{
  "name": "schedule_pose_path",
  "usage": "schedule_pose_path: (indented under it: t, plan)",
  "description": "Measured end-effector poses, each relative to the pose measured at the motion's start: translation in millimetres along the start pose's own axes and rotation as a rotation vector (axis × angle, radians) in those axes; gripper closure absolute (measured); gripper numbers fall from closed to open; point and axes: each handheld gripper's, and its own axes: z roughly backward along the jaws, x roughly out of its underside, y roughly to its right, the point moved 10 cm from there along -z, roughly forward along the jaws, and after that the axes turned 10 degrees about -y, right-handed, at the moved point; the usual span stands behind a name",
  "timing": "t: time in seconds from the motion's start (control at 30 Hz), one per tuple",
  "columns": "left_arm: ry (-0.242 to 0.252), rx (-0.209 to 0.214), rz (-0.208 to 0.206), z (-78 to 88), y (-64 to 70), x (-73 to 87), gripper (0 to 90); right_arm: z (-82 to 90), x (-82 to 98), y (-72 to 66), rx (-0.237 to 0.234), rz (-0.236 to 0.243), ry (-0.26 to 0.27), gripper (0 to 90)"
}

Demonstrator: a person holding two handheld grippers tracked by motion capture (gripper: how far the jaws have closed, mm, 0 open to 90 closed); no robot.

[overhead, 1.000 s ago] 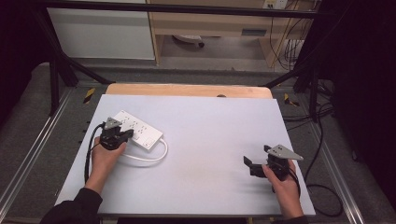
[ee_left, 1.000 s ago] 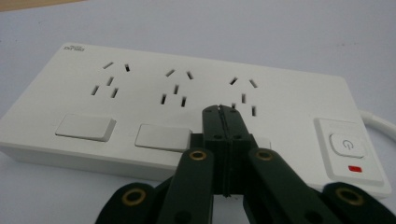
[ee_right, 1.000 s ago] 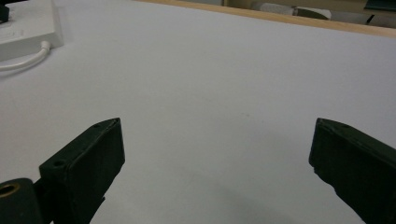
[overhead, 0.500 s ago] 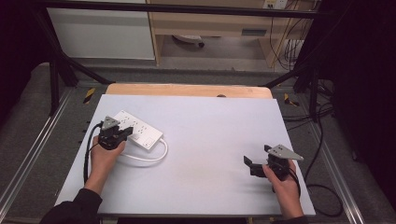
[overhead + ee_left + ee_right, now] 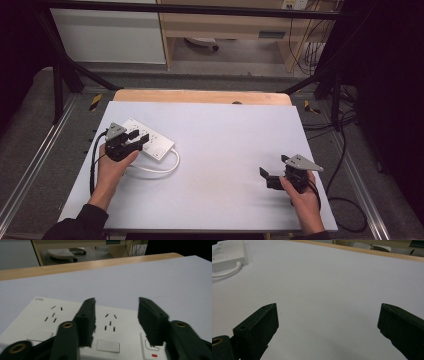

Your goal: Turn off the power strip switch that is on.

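The table (image 5: 220, 150), a flat matte pale-grey sheet with a bare wooden strip along its far edge, gives you an uncluttered working surface, so the one thing on it is easy to reach. The power strip (image 5: 150, 142) lies flat at about 9 o'clock on the sheet, sockets up: a long white box of smooth hard plastic with rounded corners, slotted outlets and flush rocker switches, one by a small red mark. Its white cord (image 5: 159, 168), round and pliable, loops from the near end toward 6 o'clock and lies slack, so it puts no pull on the body. Your left gripper (image 5: 138, 140) sits over the near part of the strip, its jaws having just been opening; in the left gripper view the black ribbed pads (image 5: 88, 322) stand apart above the face, gripping nothing, probably poised over a switch or socket. Your right gripper (image 5: 267, 176) rests at about 4 o'clock, well apart from the strip, jaws spread wide over bare sheet, likely parked clear until needed.
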Motion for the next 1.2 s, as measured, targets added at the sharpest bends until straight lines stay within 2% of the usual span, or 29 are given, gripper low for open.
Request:
schedule_pose_path:
  t: [0.07,0.17,0.3,0.4,0.53,1.2]
  plan:
    - [0.005,-0.007,0.007,0.4,2.2,-1.7,36.3,-0.2,-0.2,-0.7,-0.002,0.001,0.000,3.7]
    - [0.017,-0.012,-0.004,2.0,5.8,-4.4,25.9,-0.9,0.2,-1.6,-0.003,0.007,-0.005,3.6]
    - [0.039,0.009,-0.010,3.5,11.2,-8.3,15.2,-2.0,0.2,-1.6,0.000,0.007,-0.009,3.6]
    - [0.051,0.017,-0.013,4.6,14.5,-10.3,10.4,-2.5,0.1,-2.1,0.000,0.008,-0.009,3.6]
    - [0.076,0.028,0.004,7.5,17.2,-14.8,7.5,-2.9,0.2,-2.2,-0.001,0.007,-0.011,3.5]
    - [0.087,0.056,0.004,29.1,24.0,-22.6,5.4,-4.3,0.4,-2.8,-0.002,0.009,-0.015,3.4]
